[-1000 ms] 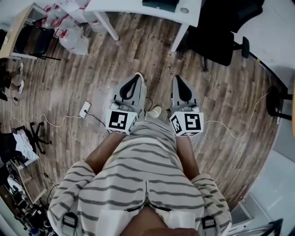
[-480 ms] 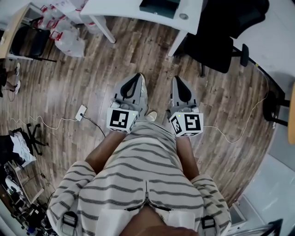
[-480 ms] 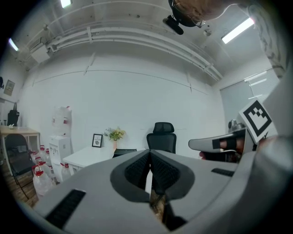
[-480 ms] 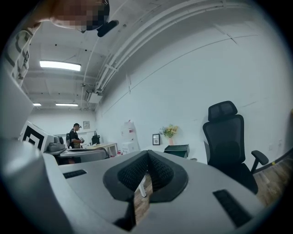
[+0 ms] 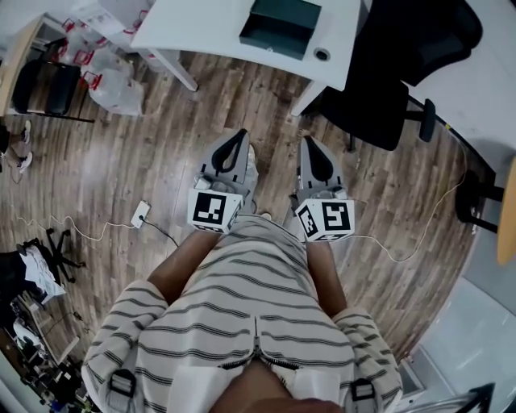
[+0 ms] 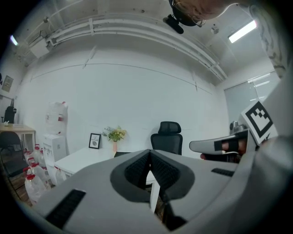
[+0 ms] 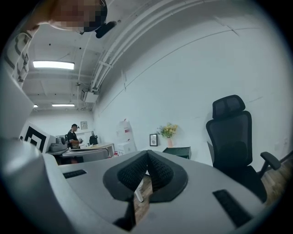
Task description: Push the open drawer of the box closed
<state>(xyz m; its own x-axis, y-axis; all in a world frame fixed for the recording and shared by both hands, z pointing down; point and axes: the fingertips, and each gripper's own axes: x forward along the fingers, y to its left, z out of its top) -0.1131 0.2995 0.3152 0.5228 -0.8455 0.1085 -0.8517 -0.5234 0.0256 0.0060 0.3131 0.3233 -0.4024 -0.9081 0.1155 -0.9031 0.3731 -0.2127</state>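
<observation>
A dark green box [image 5: 280,24] stands on a white table [image 5: 201,32] at the top of the head view; whether its drawer is open I cannot tell. The box also shows small and far off past the jaws in the left gripper view [image 6: 122,154] and in the right gripper view [image 7: 177,151]. My left gripper [image 5: 241,133] and right gripper [image 5: 309,139] are held side by side over the wooden floor, well short of the table. The left gripper [image 6: 150,151] is shut and empty. The right gripper's [image 7: 147,151] jaws have just been opening slightly; their tips still meet, with nothing between them.
A black office chair [image 5: 379,89] stands right of the table. Water bottles and bags [image 5: 113,77] lie at the left. Cables and a power strip [image 5: 139,214] run across the floor. A framed picture [image 6: 94,140] and flowers [image 6: 115,134] sit on the table. A person [image 7: 73,136] stands far off.
Both grippers have moved forward with the person. The table has come nearer, and the green box has come fully into the head view.
</observation>
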